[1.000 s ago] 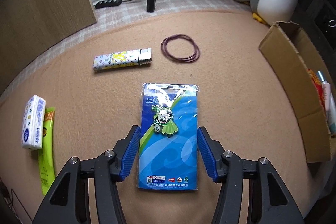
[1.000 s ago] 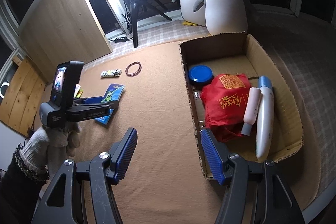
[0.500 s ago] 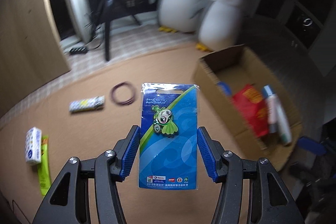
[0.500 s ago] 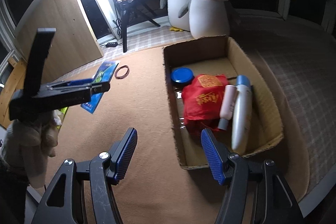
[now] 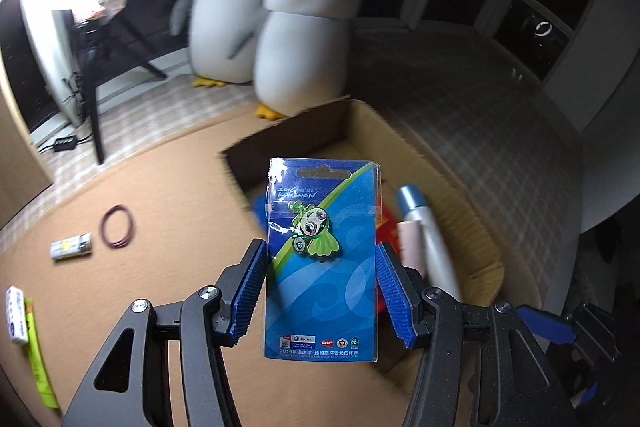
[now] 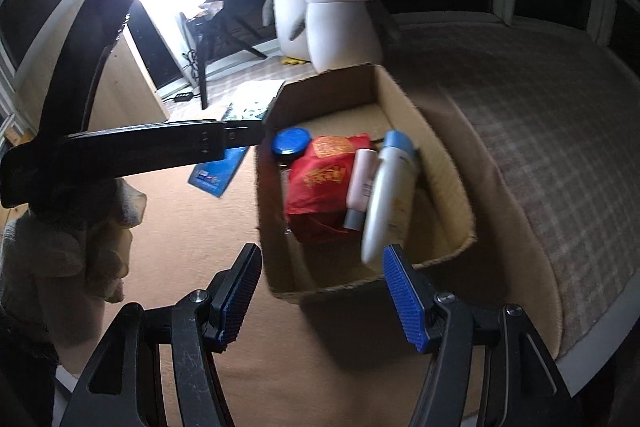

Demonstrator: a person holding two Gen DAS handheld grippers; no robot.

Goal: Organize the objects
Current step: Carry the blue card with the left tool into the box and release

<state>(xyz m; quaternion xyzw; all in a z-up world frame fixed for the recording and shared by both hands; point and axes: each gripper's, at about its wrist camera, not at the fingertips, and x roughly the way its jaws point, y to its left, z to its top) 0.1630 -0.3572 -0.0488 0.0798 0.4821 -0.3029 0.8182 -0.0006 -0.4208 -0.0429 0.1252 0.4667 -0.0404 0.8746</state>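
A: Jaws? The left gripper (image 5: 320, 291) clamps the blue pin card (image 5: 322, 259); the right gripper (image 6: 320, 293) gapes, holding nothing.
B: Writing?
A: "TOTAL", "2016", "KUNSHAN". It hangs above the cardboard box (image 5: 476, 227), at its near-left corner.

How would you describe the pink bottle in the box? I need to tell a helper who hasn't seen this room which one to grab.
Find the open cardboard box on the tan blanket, in front of two plush penguins. Inside it, a red pouch lies beside a big white bottle with a blue cap. The pink bottle lies between them: slimmer and shorter than the white one, with a grey cap.
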